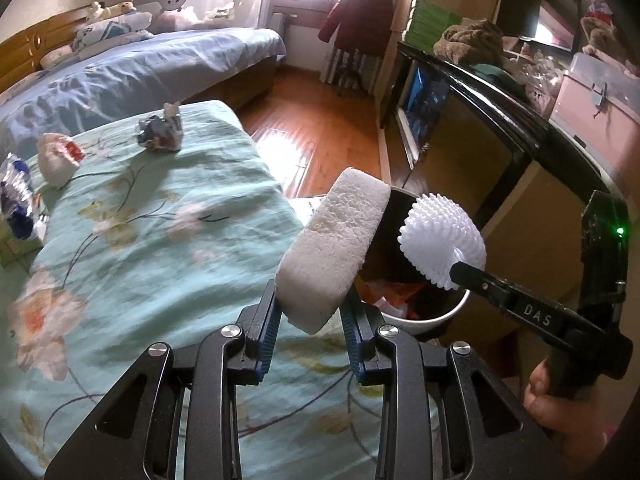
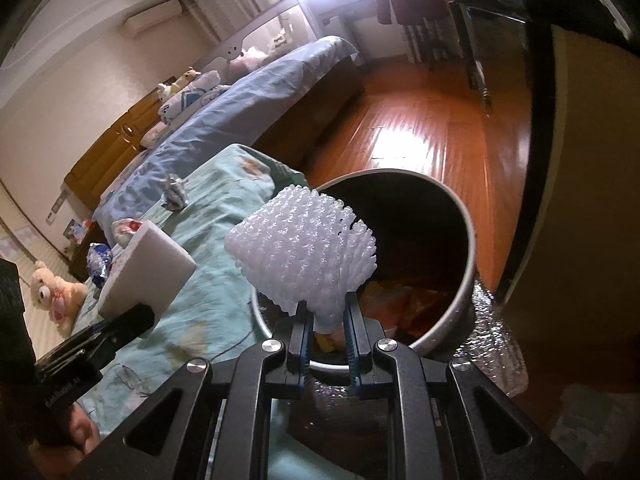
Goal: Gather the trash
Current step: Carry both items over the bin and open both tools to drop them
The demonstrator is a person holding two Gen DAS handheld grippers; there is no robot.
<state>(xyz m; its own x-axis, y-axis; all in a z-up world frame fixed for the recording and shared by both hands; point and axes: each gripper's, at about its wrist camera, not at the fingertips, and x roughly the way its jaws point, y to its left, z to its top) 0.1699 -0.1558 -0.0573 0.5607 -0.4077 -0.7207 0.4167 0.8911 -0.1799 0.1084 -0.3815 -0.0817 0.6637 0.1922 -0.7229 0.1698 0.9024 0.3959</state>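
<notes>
My left gripper is shut on a white foam block, held over the edge of the green flowered bedcover beside the white trash bin. My right gripper is shut on a white foam fruit net above the bin's rim; orange and white scraps lie inside. In the left wrist view, the right gripper and its net hang over the bin. The right wrist view shows the left gripper with the block. On the cover lie a crumpled wrapper, a white-and-red wad and a blue foil wrapper.
A blue bed stands behind the green cover. A dark cabinet runs along the right, close to the bin. Wooden floor lies between them. A teddy bear sits at the far left. A hand grips the right tool.
</notes>
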